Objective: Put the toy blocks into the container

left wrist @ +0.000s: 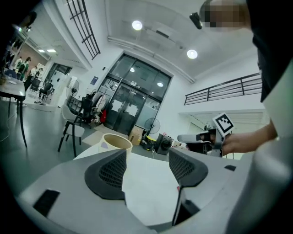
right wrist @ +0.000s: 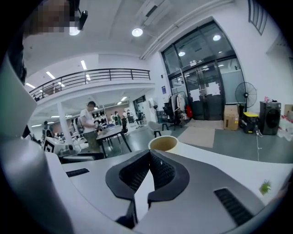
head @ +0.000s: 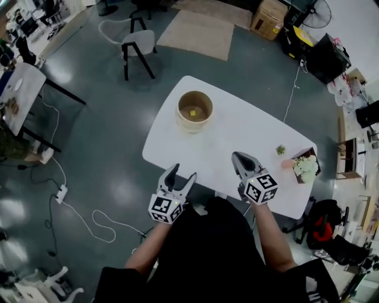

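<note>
A round tan container [head: 194, 110] stands at the far left part of the white table [head: 237, 127], with one small yellow block [head: 192, 112] lying inside it. My left gripper [head: 182, 173] hovers at the table's near left edge, open, nothing between its fingers. My right gripper [head: 239, 157] is over the near side of the table, shut and empty. In the left gripper view the open left gripper [left wrist: 146, 160] points toward the container [left wrist: 116, 142], with the right gripper [left wrist: 197, 137] off to the side. In the right gripper view the shut right gripper [right wrist: 150, 156] points at the container [right wrist: 163, 143].
A small green sprig [head: 280, 150], a pink object [head: 288, 164] and a box of pale flowers [head: 306, 167] sit at the table's right end. A chair [head: 139, 44], a rug [head: 198, 32] and a cardboard box [head: 269, 18] lie beyond. Cables and a power strip [head: 61, 193] cross the floor at left.
</note>
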Demonstrator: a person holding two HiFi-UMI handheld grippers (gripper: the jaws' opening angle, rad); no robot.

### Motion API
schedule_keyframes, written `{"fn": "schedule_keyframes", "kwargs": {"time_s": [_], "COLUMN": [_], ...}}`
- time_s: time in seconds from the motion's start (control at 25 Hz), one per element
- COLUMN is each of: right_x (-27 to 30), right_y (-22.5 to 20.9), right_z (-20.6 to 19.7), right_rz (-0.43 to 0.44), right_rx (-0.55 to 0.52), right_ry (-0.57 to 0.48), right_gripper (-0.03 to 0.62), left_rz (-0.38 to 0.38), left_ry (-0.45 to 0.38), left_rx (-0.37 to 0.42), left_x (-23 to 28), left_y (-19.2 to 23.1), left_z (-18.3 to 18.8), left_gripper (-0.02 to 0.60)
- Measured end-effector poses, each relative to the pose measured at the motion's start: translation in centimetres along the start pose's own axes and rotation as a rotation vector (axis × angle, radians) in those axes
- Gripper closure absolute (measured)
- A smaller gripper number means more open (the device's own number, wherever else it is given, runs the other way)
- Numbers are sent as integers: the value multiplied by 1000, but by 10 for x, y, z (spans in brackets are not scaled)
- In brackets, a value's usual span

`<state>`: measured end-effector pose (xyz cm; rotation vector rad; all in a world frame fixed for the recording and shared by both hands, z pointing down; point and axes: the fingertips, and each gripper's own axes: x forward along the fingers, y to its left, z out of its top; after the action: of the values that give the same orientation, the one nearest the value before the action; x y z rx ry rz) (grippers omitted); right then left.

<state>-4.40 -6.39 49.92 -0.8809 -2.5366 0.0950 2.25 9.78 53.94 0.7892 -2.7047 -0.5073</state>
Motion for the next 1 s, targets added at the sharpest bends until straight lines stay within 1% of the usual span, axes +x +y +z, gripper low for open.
{"fn": "schedule_keyframes", "kwargs": {"time_s": [0.12,0.24,0.44,0.56,0.64,0.72,0.76,1.0], "right_x": [-43,-88,-159,-198,-221,-244,-254,-301], "right_y": [-24,-41,-74,-96,-113,-129,-137,-181], "right_z": [-31,-58,-92,-111,-123,-135,-141,-163], "right_rz": [-109,-180,-255,-298,-319,-331,-335,-347], "right_rx": [-28,-58,1,50,83,105,110,142], "right_ry": [37,49,31,20,16,16,16,-1], "right_gripper": [594,594,594,594,594,594,594,594], "left_rz": [-54,-109,-194,-244,-250,-240,-237,-253], "left_ry": [36,81,177,254,299,334,351,454], "left_rx": [24,47,110,105,68,28,25,113], "left_x": [20,45,98,126,144,159,166,205], "left_y": [-22,-55,-121,-159,-178,-195,-203,-249], "left_z": [-8,-25,-65,-99,-122,-146,-158,-218], "left_gripper": [316,316,316,316,316,316,316,316]}}
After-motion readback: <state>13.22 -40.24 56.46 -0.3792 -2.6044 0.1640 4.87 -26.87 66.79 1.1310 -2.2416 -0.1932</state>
